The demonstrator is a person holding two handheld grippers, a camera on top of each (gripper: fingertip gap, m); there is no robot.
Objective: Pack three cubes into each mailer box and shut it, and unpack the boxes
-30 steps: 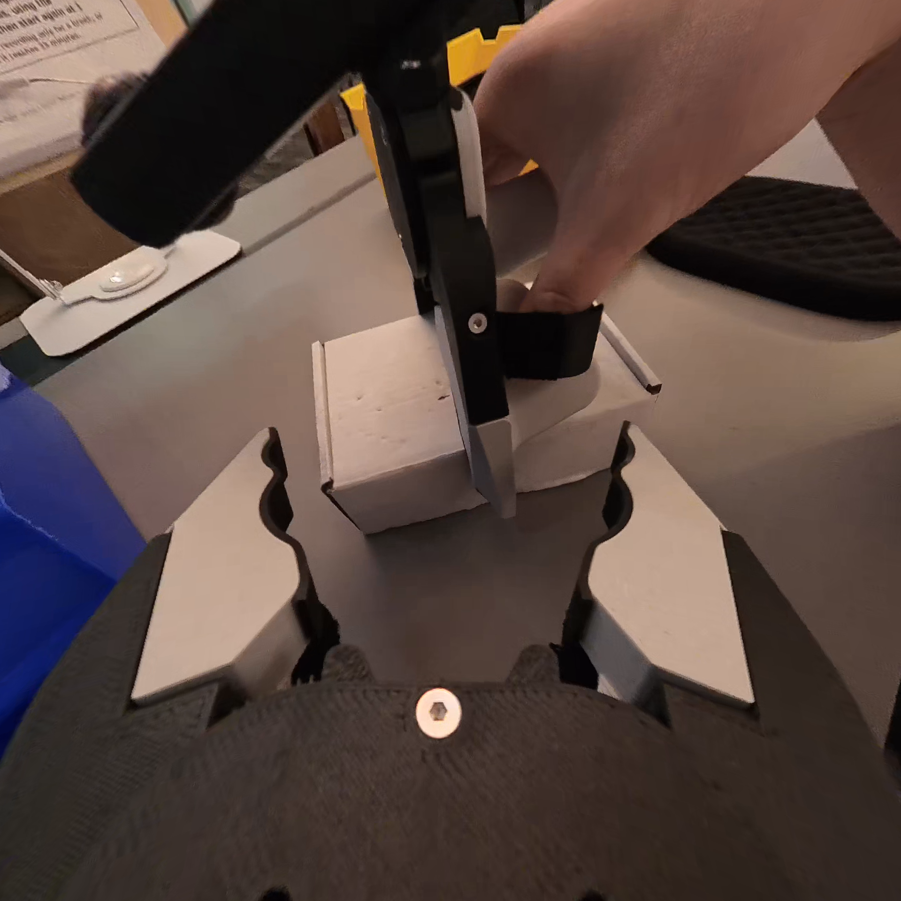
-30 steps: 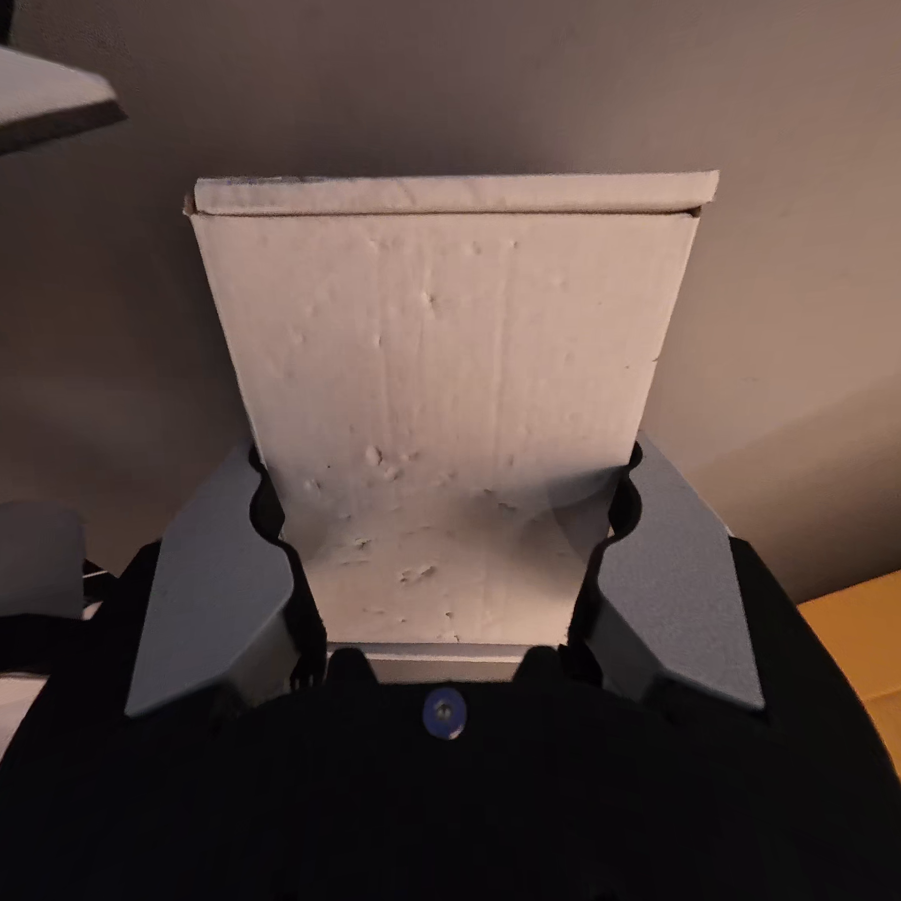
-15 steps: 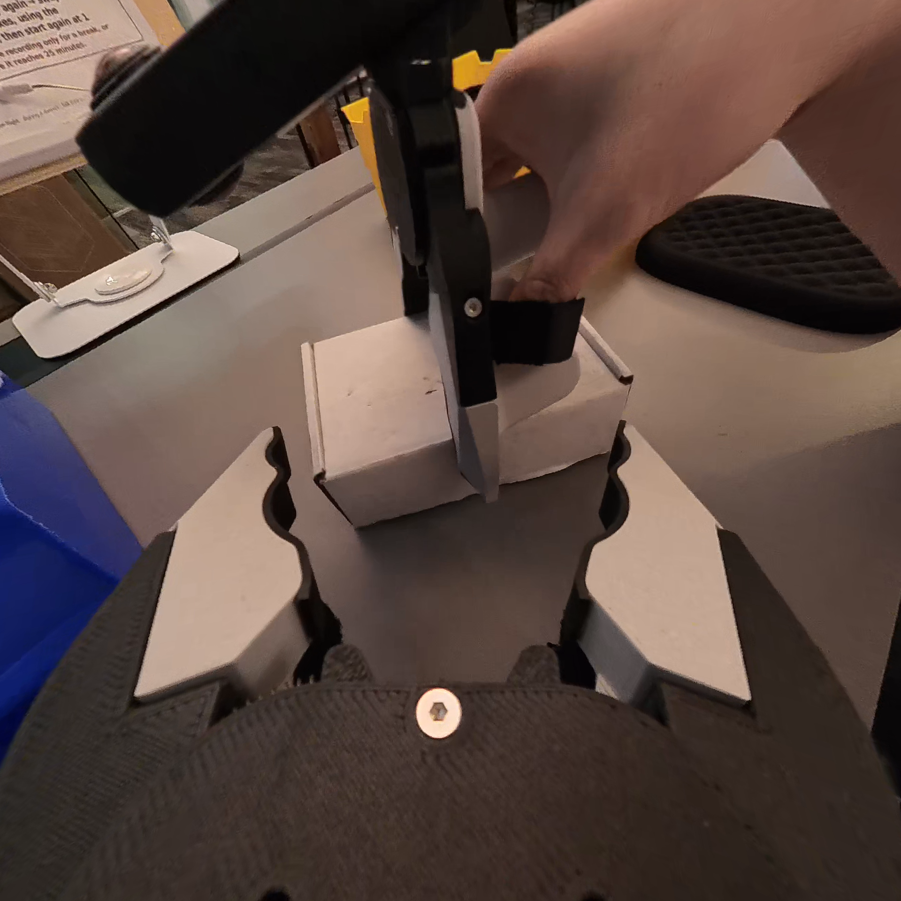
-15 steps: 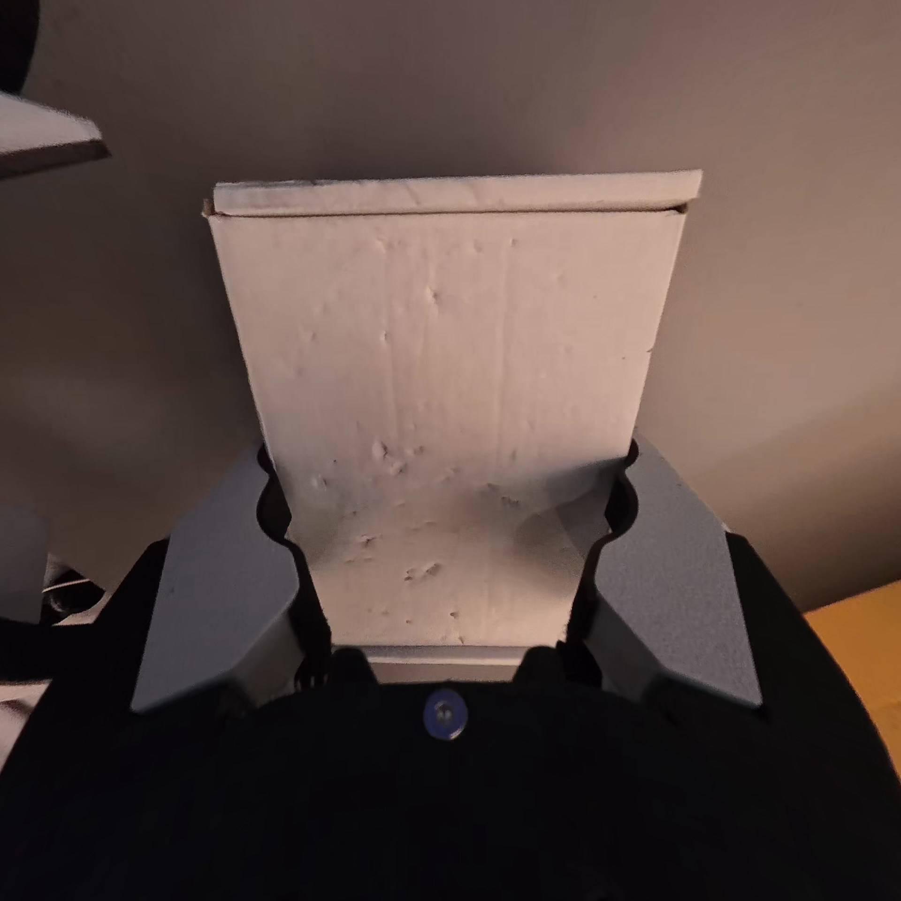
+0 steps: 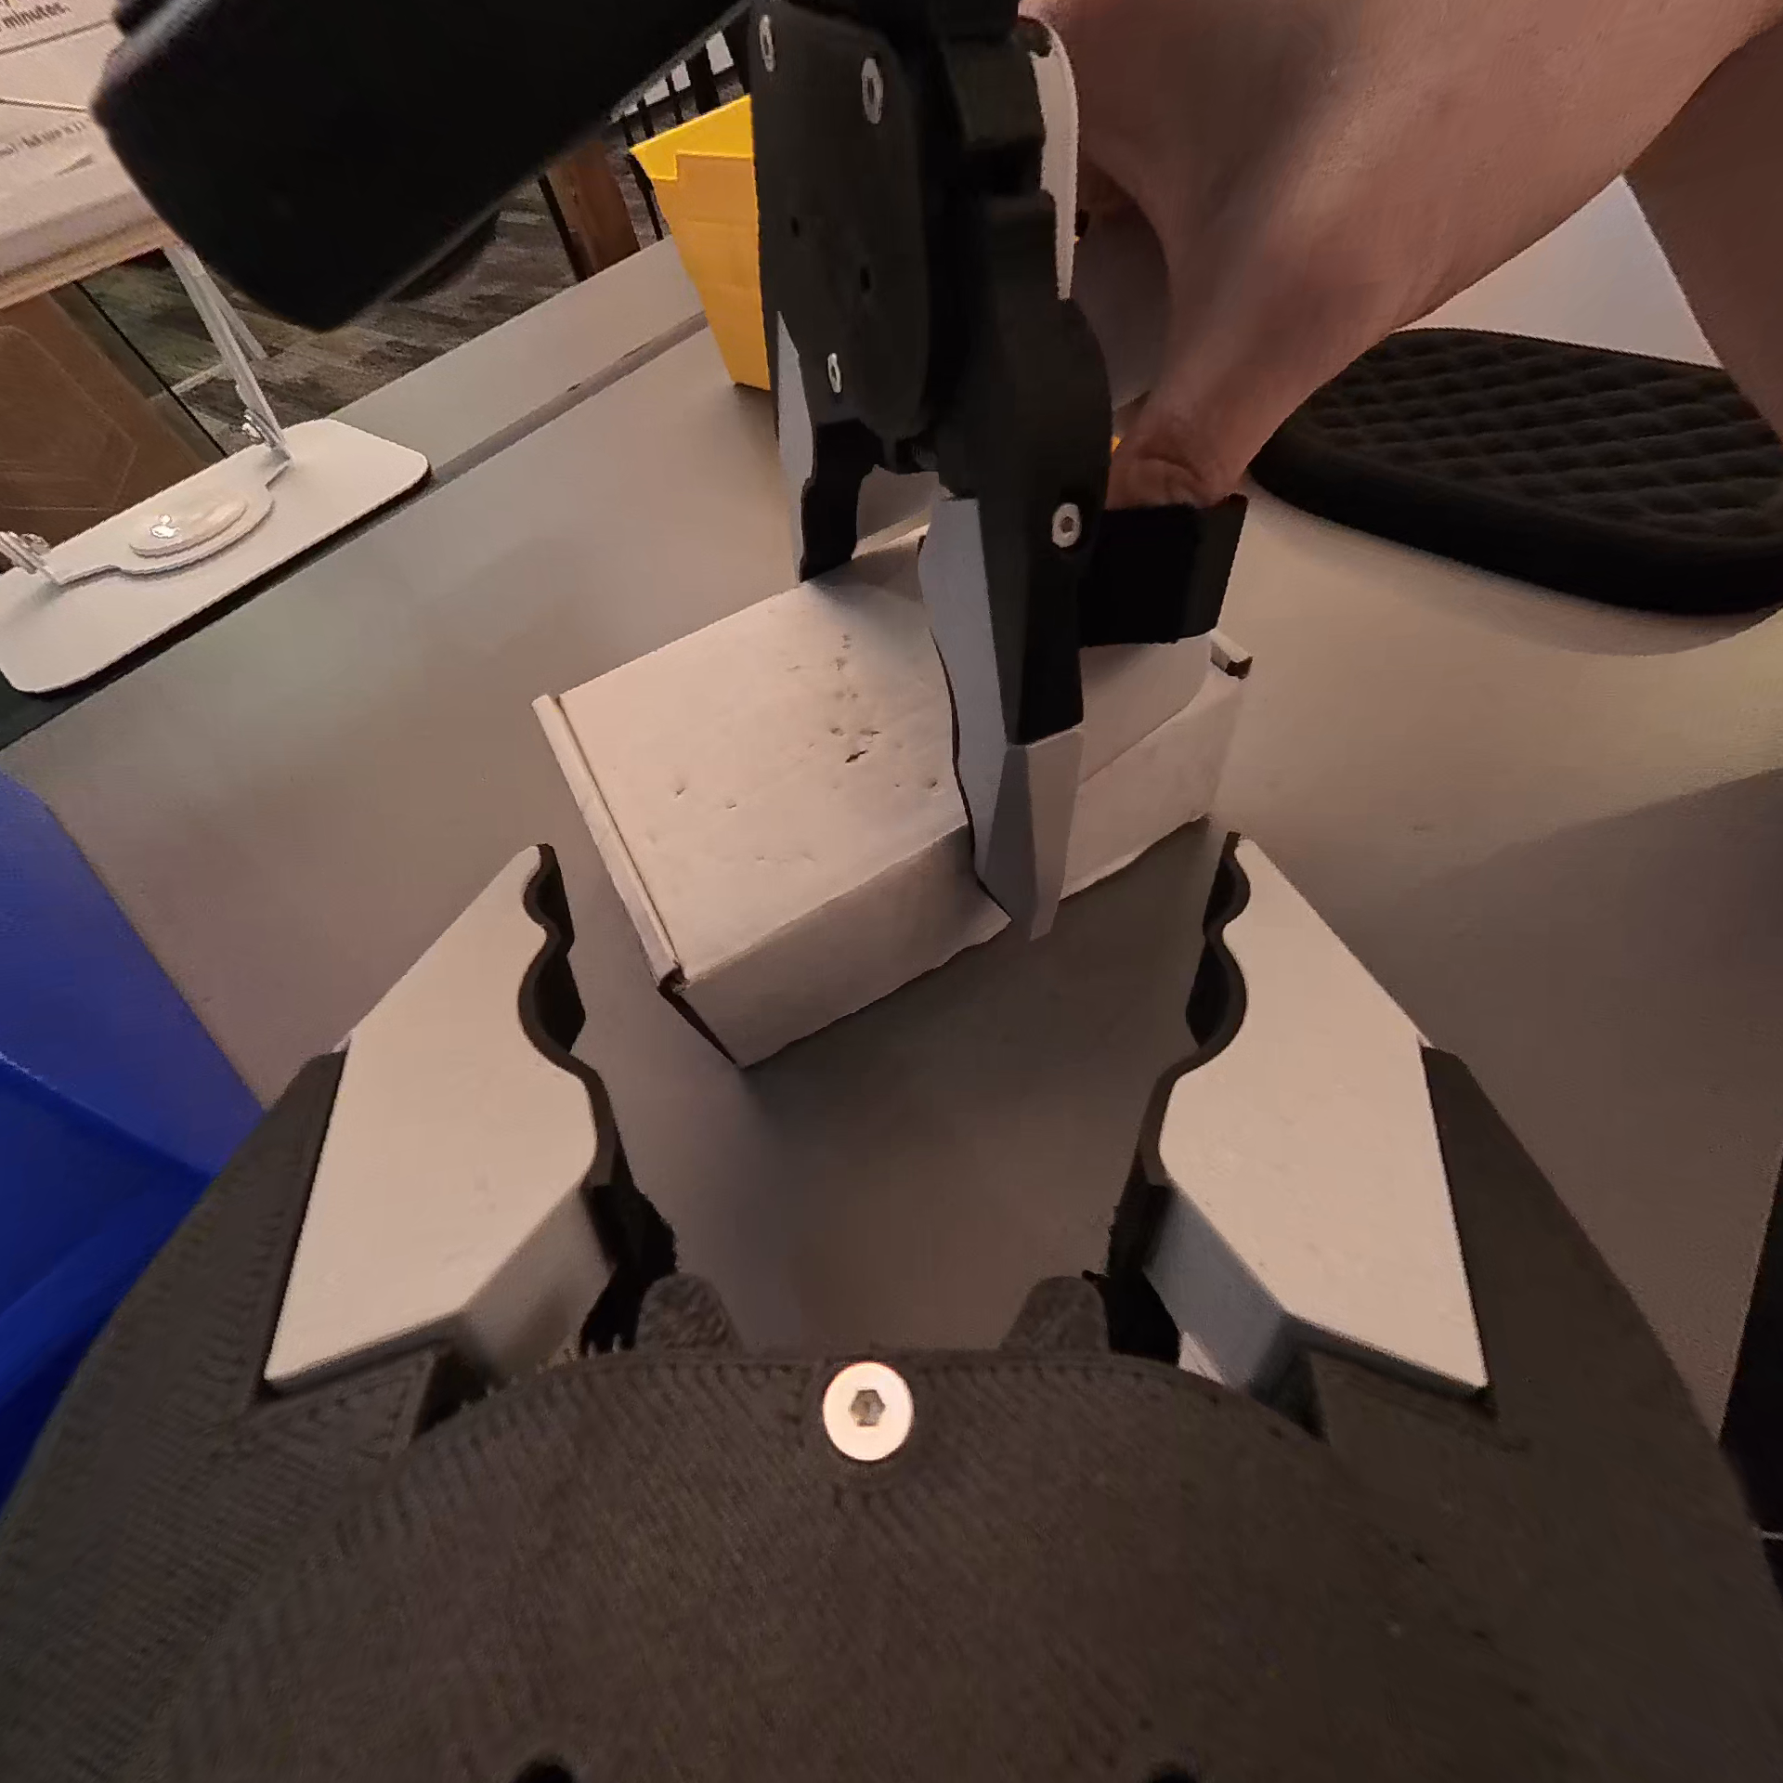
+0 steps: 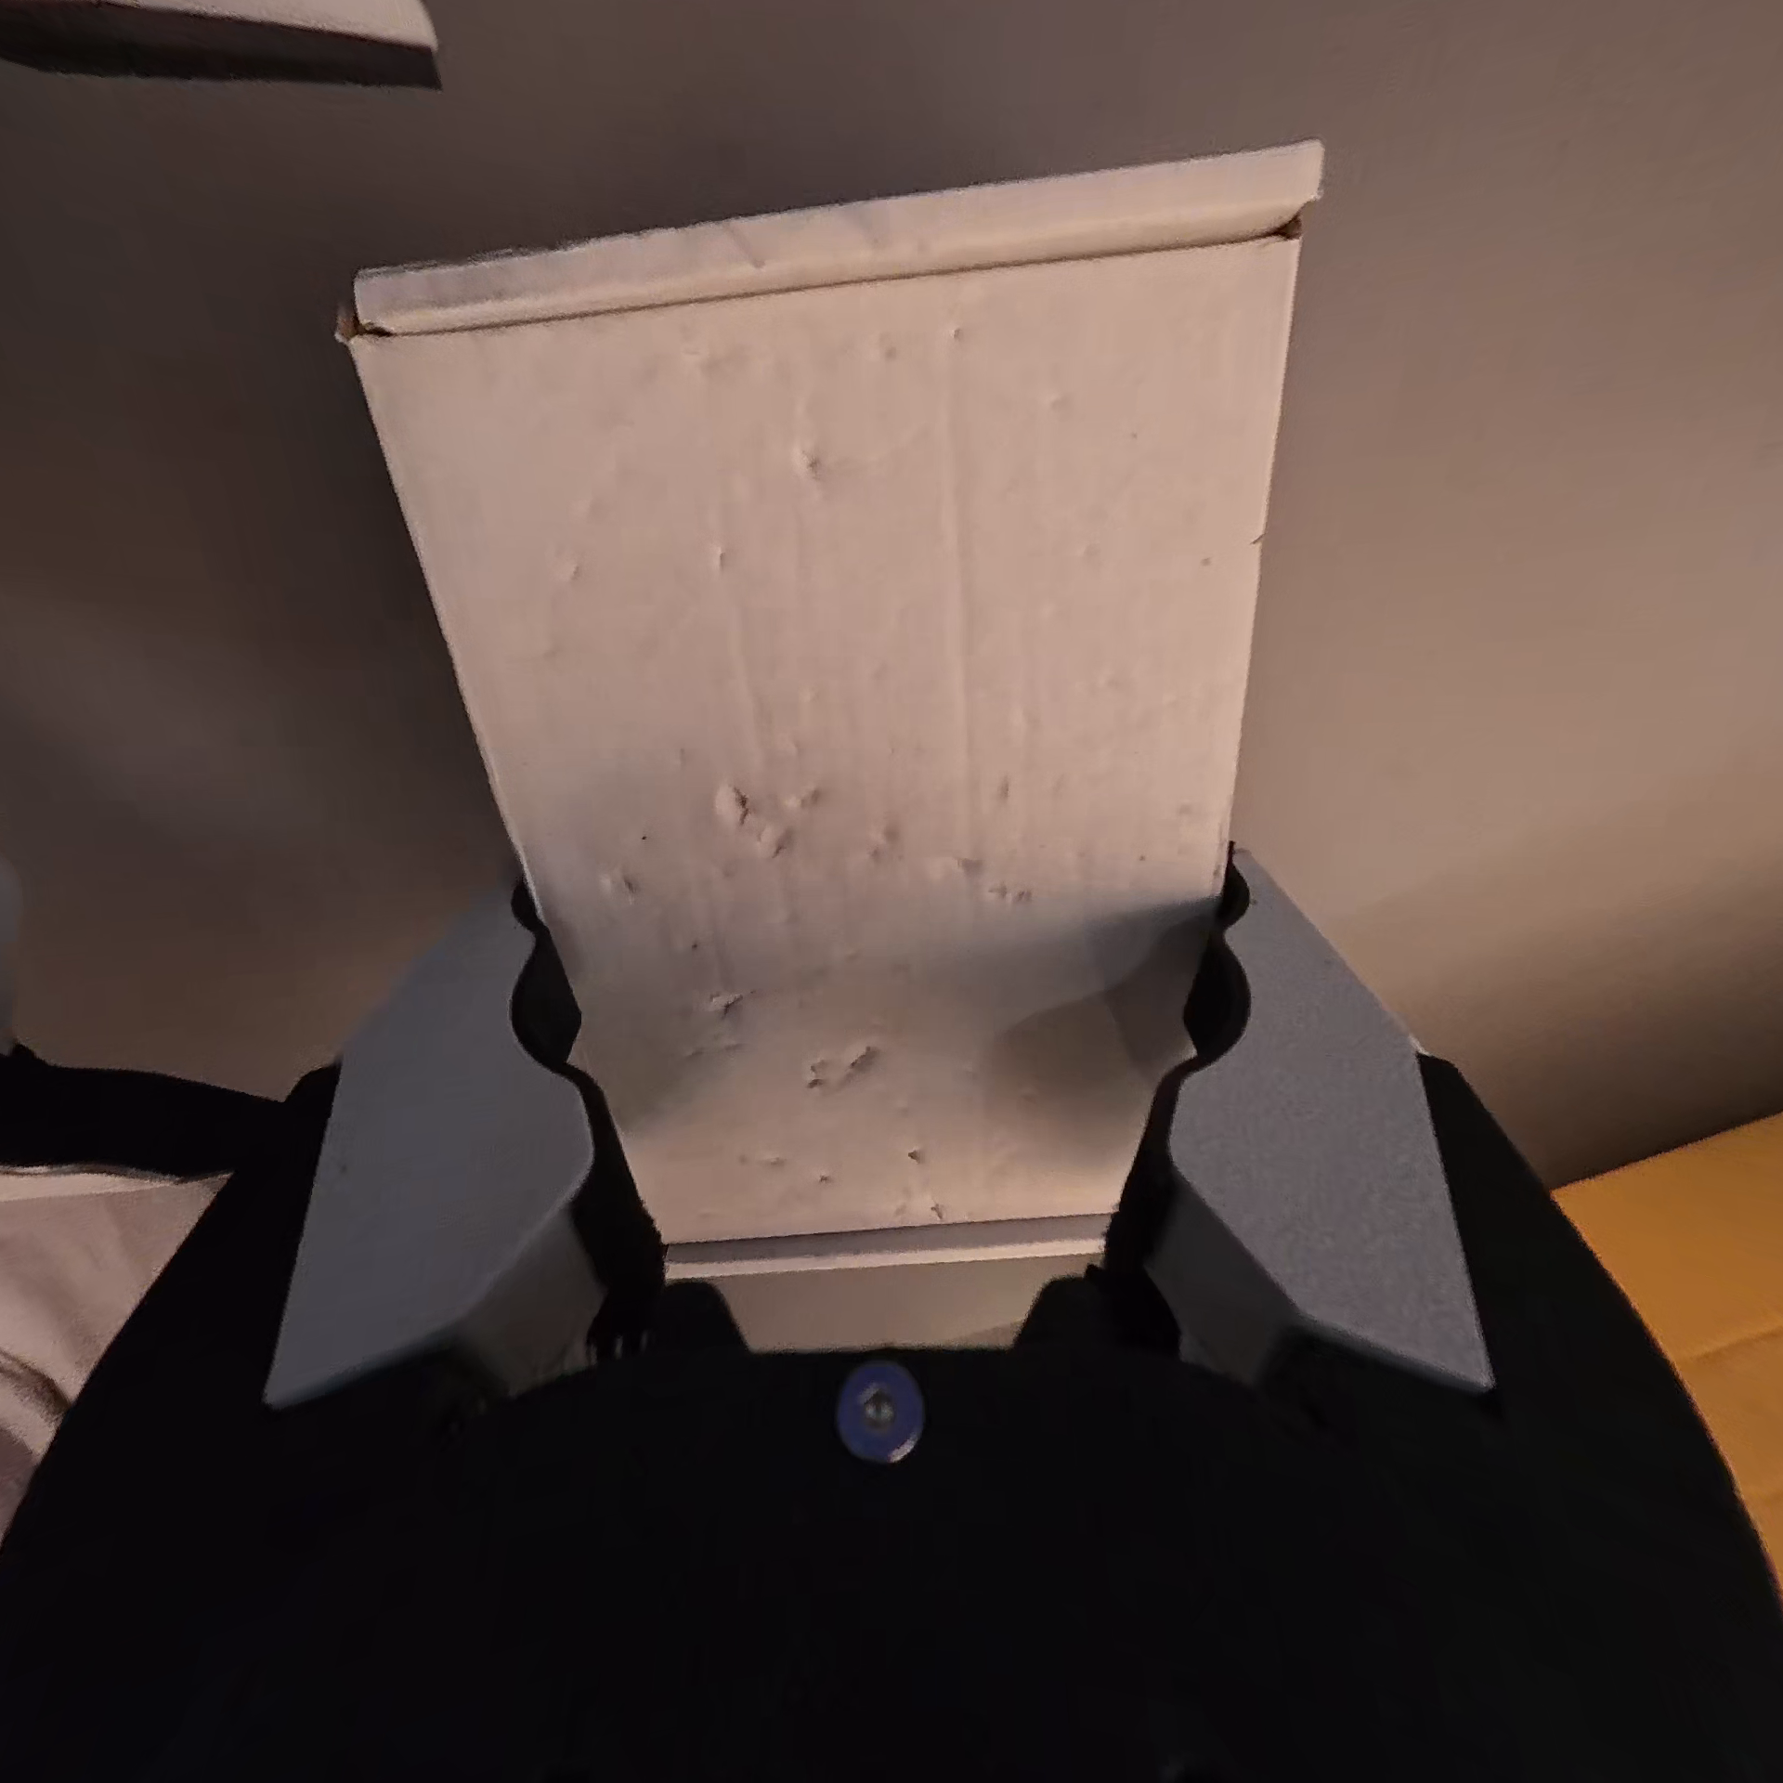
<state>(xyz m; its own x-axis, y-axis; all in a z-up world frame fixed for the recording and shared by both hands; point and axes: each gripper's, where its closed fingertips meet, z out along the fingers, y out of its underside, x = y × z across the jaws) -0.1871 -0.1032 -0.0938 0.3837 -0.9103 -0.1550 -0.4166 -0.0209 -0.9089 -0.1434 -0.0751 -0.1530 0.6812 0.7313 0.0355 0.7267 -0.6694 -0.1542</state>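
Right gripper (image 5: 926, 733): seen in the left wrist view at upper centre of the frame, pointing steeply down, a person's hand (image 5: 1302, 222) wrapped round its handle from the upper right. Its jaws are clamped across the white mailer box (image 5: 772, 801), one grey finger against the near face, the other behind the far edge. In the right wrist view the same gripper (image 6: 878, 974) fills the lower frame, and the box (image 6: 849, 695) runs up between the fingers with both side edges touching the pads.

Left gripper (image 5: 883, 965): lower half of the left wrist view, level and low over the grey table (image 5: 338, 724), jaws spread wide with nothing between them, just short of the box's near corner.

Mailer box: lid closed, dented on top, standing at centre frame in the left wrist view. Whether its base rests on the table or is lifted cannot be told. Contents hidden.

Cut off or unclear: blue bin (image 5: 87, 1110) at the left edge, only a wall showing; yellow bin (image 5: 714, 260) behind the right gripper, mostly covered; black padded mat (image 5: 1544, 463) at the right edge, partly behind the hand.

Left wrist view only: white stand base (image 5: 203, 540) at upper left, both bins' shape, the hand. Right wrist view only: the box lid's full length and its folded far flap; a yellow patch (image 6: 1679, 1216) at lower right.
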